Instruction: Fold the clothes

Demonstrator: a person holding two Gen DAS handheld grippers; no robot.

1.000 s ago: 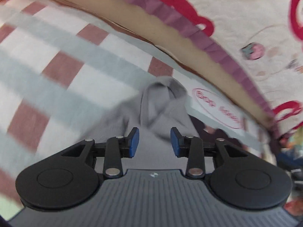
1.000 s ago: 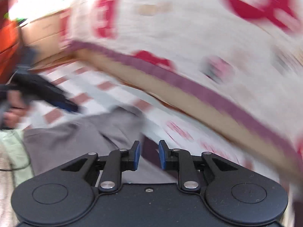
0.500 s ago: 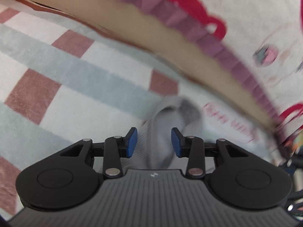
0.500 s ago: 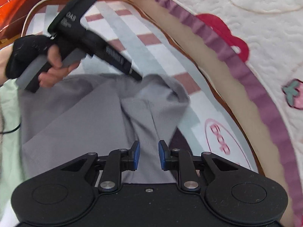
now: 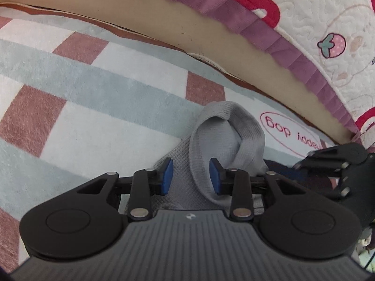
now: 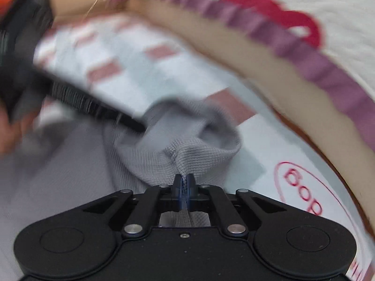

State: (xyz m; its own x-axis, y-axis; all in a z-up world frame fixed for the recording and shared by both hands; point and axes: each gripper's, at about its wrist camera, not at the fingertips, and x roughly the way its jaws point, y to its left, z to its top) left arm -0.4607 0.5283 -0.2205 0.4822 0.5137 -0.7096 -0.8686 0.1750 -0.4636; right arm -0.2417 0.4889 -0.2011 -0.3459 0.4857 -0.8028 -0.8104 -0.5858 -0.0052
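Two claws work one grey knit garment [image 5: 225,140] lying on a checked blanket [image 5: 93,98] of pink, pale blue and white squares, near a red oval print [image 5: 290,133] on that blanket. Left claw [image 5: 191,175] is partly open and closing, blue pads [image 5: 167,175] either side of the ribbed cuff-like opening of the garment; the cloth sits between them, pads not yet pressing it. Right claw [image 6: 184,190] is fully pinched on a bunched fold of the same grey fabric [image 6: 187,154], cloth puckered right at the tips. In the right wrist view the left claw's black body [image 6: 93,105] reaches onto the garment from the left, blurred, with a hand [image 6: 9,126] behind it. A quilted cover [image 5: 328,23] with purple frill and strawberry print hangs beyond the blanket.
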